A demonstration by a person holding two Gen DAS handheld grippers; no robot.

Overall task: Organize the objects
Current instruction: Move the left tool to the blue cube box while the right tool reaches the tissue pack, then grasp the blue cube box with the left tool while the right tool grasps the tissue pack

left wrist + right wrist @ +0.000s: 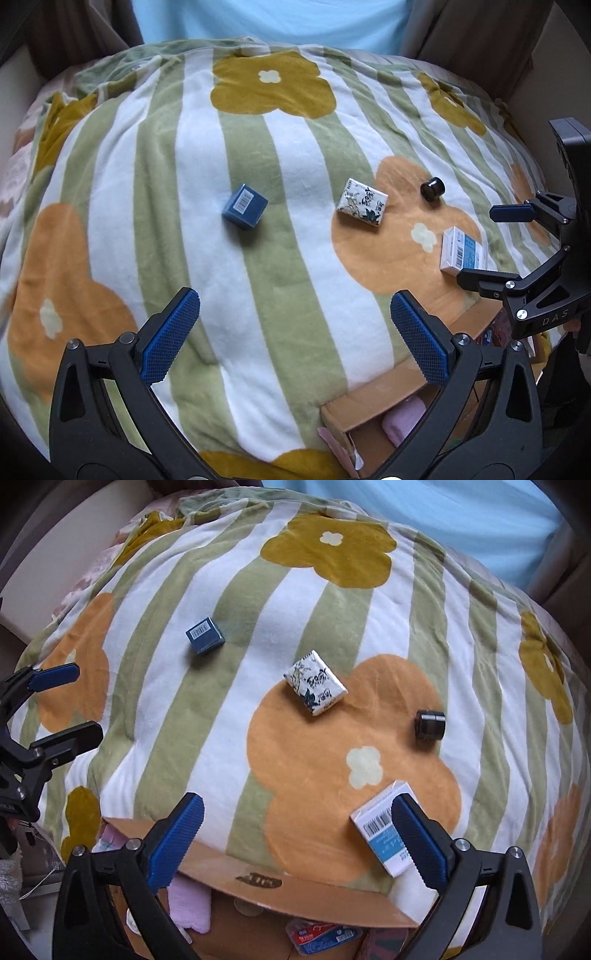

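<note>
Boxes lie scattered on the bed; I hold the left gripper (295,325) and right gripper (297,830) above its near edge, fingers apart, empty.

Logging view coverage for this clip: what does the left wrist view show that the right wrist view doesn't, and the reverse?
Only the left wrist view shows the right gripper from the side, open beside the white and blue box.
Only the right wrist view shows inside the cardboard box: a red and blue packet; also the left gripper, open.
Both show the striped floral blanket, the blue box, the patterned white packet, the black cylinder and something pink in the cardboard box.
</note>
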